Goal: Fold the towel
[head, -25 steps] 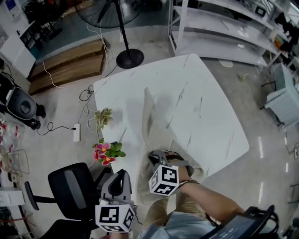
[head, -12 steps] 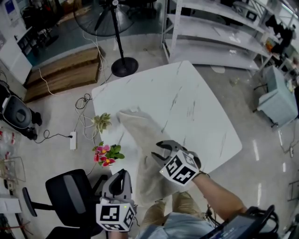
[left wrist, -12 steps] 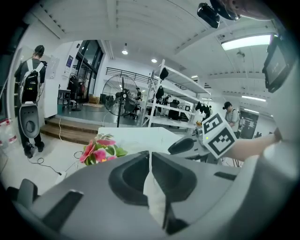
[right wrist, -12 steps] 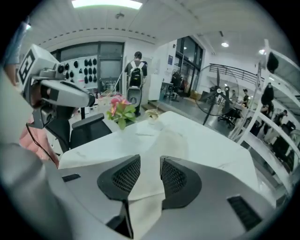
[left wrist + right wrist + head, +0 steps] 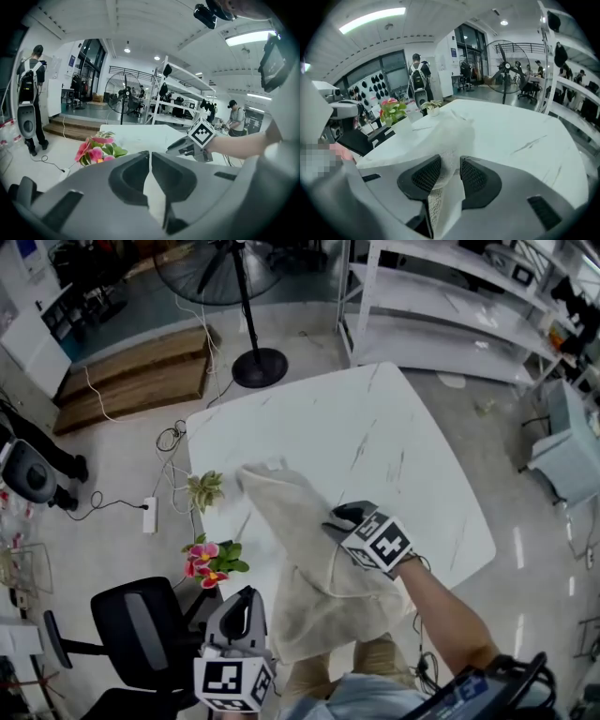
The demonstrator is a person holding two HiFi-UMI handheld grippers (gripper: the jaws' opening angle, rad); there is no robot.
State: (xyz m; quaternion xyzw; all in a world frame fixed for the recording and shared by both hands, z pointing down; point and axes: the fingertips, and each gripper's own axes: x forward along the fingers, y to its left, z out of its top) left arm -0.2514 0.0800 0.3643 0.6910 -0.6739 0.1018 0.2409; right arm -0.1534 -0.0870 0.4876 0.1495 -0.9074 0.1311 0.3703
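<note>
Fold barely begun: towel (image 5: 292, 521) lies rumpled on marble table (image 5: 394, 442), near end overhanging; right gripper (image 5: 339, 518) jaws, just opened, straddle it slackly; left gripper (image 5: 242, 596) clenched, beside it.

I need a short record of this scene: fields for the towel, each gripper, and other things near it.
towel: beige, rumpled on the white table, near end hanging over the edge
right gripper: above the towel, jaws have just been opening, towel fold loose between them
left gripper: jaws together, off the table's near side
nearby: pink flowers and a small plant at the table's left edge
</note>
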